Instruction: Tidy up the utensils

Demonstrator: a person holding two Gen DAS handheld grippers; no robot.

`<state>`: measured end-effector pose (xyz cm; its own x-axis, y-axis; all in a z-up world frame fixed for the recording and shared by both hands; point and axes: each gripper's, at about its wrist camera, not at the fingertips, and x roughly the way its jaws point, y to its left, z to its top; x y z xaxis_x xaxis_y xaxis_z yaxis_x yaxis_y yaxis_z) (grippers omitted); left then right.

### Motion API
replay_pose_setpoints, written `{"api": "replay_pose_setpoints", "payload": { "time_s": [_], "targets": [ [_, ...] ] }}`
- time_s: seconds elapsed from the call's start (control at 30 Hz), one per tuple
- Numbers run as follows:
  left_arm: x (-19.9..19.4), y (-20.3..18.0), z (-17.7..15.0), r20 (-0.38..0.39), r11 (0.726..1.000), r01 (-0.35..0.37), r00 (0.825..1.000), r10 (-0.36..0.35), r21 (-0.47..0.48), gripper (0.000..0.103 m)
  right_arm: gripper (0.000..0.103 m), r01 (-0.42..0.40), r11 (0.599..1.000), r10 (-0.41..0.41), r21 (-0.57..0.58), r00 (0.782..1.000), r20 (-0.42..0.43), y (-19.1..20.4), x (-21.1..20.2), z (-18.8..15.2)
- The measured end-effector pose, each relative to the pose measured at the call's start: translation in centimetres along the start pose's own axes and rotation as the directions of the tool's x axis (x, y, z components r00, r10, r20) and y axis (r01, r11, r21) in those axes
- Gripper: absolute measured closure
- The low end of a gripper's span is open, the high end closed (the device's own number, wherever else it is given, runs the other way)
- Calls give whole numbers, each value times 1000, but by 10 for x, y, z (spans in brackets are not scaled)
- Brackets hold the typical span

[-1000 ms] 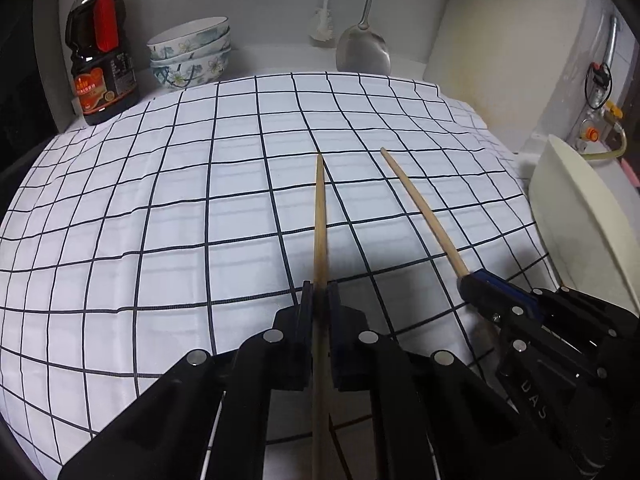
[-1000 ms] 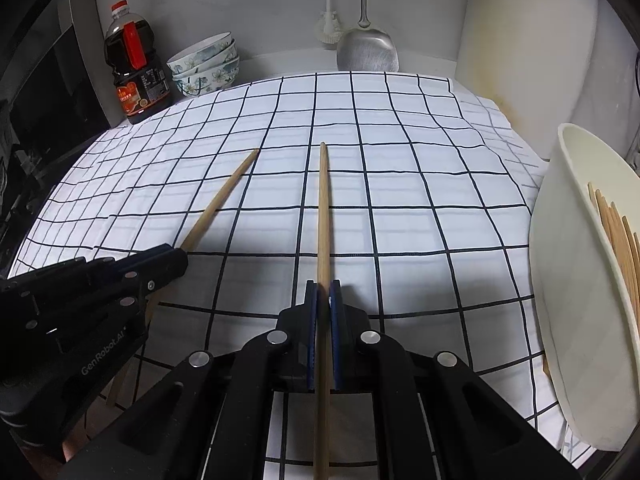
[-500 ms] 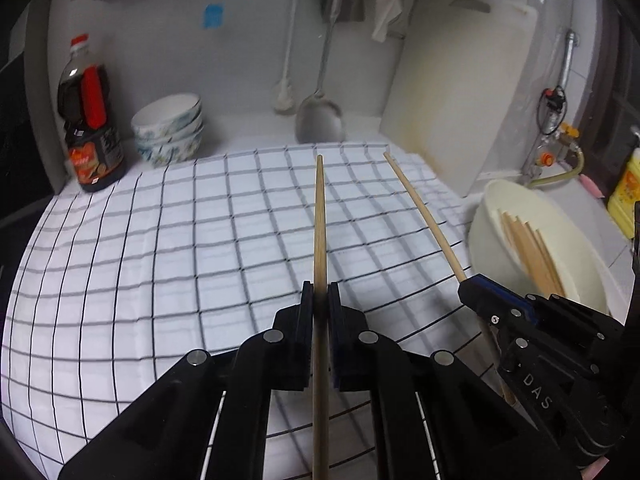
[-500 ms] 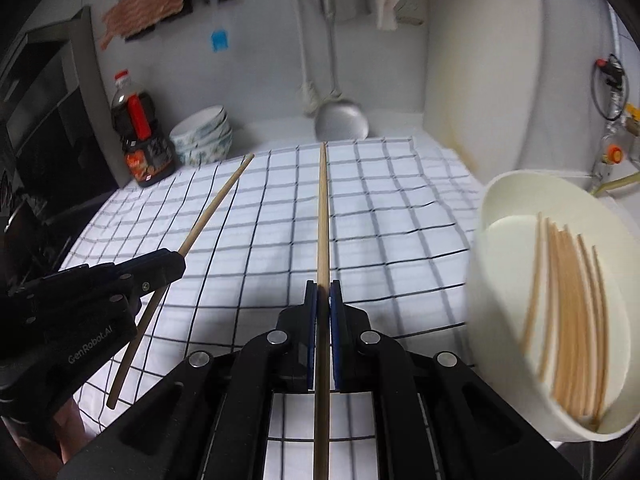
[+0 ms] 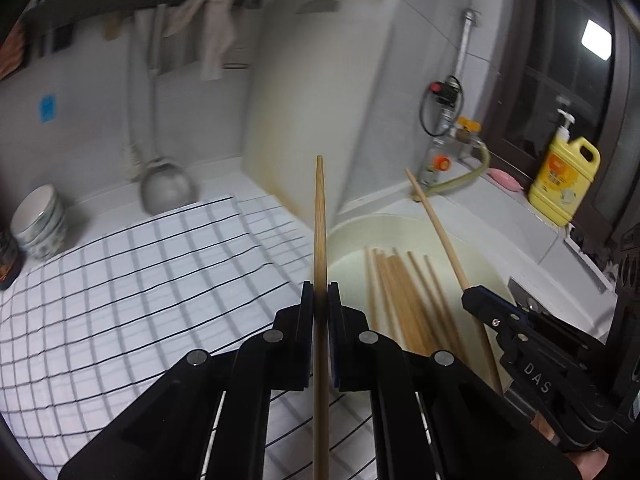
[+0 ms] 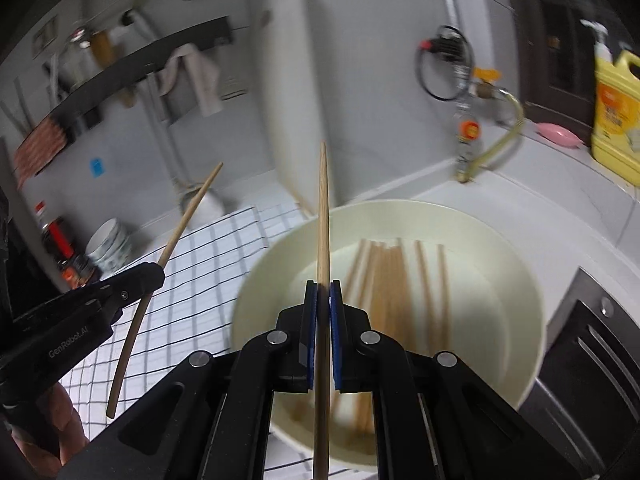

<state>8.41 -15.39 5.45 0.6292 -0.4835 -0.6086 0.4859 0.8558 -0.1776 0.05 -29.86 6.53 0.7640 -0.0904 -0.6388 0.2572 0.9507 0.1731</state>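
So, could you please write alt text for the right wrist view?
The right claw grips a chopstick above a cream bowl holding more chopsticks. At left, the left claw holds another chopstick over the checked cloth.

White counter carries checked cloth at left, cream basin right of it, stacked bowls far left, yellow bottle and pink soap far right.
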Motion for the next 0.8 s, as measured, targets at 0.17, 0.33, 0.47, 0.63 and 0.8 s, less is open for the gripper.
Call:
{"api": "replay_pose_setpoints", "payload": {
  "time_s": [0.17,0.33,0.47,0.63,0.8],
  "targets": [
    [39,-32,7,-64,998,56,996,-54,19,95,97,46,998,-44,53,998,-41,-29,11,-2],
    [68,-46,7,-111,998,38,993,-34,43,95,97,63,996,-59,57,995,-78,-32,22,-7],
    [77,-46,6,-129,998,24,992,-17,50,94,97,74,995,-68,60,993,-93,-32,28,-8],
    [61,-32,8,-60,996,-76,995,78,37,18,93,111,989,-103,97,991,-82,-42,25,-5],
    [42,-19,11,-20,988,-148,989,149,33,14,93,114,989,-108,90,992,-72,-39,20,-4]
  ]
}}
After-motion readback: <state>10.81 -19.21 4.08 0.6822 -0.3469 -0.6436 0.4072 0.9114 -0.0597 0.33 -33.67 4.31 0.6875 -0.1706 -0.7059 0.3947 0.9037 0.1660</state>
